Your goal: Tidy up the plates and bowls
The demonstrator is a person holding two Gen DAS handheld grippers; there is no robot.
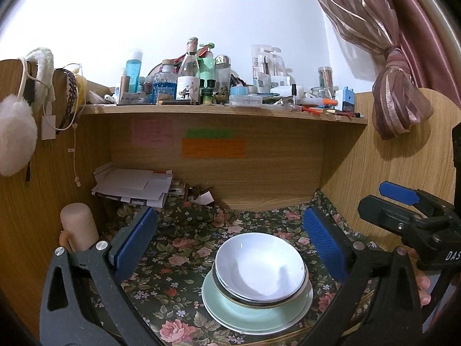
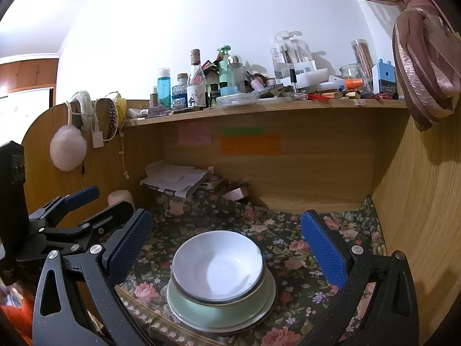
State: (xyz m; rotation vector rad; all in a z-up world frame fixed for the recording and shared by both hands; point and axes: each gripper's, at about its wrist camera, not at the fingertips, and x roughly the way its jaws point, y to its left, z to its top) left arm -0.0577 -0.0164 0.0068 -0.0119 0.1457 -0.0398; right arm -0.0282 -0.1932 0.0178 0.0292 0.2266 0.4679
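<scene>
Both tongs (image 1: 230,248) (image 2: 226,248) gape – bowls (image 1: 260,265) stacked mouth-up, apparently level.

White bowl (image 1: 259,265) atop pale green plates (image 1: 253,314) at lower centre, on a bench cloth (image 1: 178,248) of dark green with pink roses; blue ribbed pads (image 1: 324,245) on black claws; pink, green and orange notes (image 1: 213,147) on wood-grain panel; striped mauve curtain (image 1: 397,92) upper right.

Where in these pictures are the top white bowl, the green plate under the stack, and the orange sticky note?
white bowl (image 1: 259,265), left wrist view, inner bottom.
green plate (image 1: 245,315), left wrist view, bare front rim.
orange sticky note (image 2: 250,144), right wrist view, centre of the paper.
</scene>
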